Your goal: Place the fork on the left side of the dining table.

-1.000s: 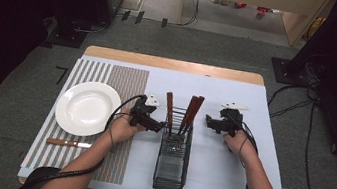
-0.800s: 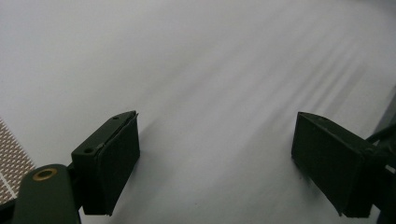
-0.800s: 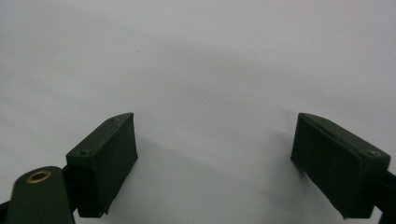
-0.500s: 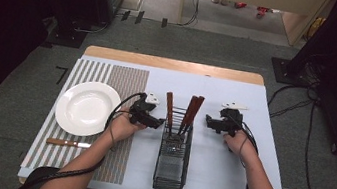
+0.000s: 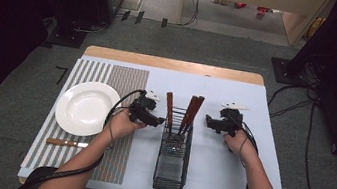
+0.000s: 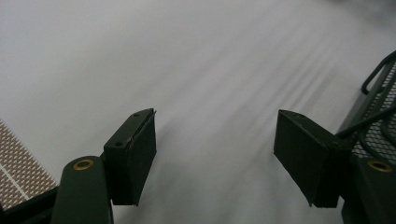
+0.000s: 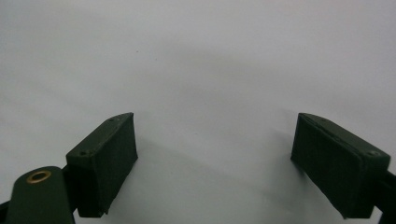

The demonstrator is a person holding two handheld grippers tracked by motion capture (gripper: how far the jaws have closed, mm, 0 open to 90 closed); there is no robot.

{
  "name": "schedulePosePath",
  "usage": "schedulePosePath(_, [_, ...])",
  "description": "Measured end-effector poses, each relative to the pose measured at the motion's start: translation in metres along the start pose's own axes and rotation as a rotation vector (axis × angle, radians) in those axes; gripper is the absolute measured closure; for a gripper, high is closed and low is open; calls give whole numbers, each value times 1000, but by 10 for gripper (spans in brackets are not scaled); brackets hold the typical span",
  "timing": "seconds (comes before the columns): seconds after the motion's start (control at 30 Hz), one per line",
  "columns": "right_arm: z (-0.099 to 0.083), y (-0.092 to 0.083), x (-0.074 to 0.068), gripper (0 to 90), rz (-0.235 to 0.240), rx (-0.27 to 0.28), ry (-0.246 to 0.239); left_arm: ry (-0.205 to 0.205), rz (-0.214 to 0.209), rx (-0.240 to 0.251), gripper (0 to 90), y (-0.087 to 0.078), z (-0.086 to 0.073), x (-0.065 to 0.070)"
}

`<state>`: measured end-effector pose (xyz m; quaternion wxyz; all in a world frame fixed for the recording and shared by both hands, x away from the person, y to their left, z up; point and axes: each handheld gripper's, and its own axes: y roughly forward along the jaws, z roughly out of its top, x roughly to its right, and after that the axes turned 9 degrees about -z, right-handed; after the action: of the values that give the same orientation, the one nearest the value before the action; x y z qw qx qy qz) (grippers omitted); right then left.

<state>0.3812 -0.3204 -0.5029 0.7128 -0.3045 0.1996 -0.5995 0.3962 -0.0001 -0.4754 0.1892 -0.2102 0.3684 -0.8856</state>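
Observation:
A black wire cutlery basket (image 5: 172, 162) stands mid-table with three brown-handled utensils (image 5: 191, 110) upright at its far end. My left gripper (image 5: 156, 120) lies just left of the basket and points at it. Its jaws have just been closing, but they stand open over the bare pale mat (image 6: 215, 119) with nothing between them. The basket's mesh (image 6: 378, 135) is beside the right jaw. To the right of the basket, my right gripper (image 5: 208, 123) points left, open and empty above the plain mat (image 7: 215, 120).
A white plate (image 5: 86, 108) sits on the striped placemat (image 5: 126, 79) at the left. A wooden-handled knife (image 5: 67, 143) lies in front of it. The pale mat (image 5: 225, 174) covers the rest of the table. Cables trail from both grippers along the forearms.
The left gripper has edged slightly farther from the person, beside the basket. The right hand has kept still.

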Motion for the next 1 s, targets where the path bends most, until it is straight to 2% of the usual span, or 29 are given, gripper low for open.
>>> schedulePosePath(0.07, [0,0,0,138,0,0,0,3,-16,-10,298,-2,0,1])
schedulePosePath(0.33, [0,0,0,138,0,0,-1,-1,-29,-52,267,-6,5,4])
schedulePosePath(0.63, [0,0,0,138,0,0,0,-2,-29,-30,254,-13,8,6])
schedulePosePath(1.0, [0,0,0,138,0,0,0,13,-51,-4,256,-28,14,8])
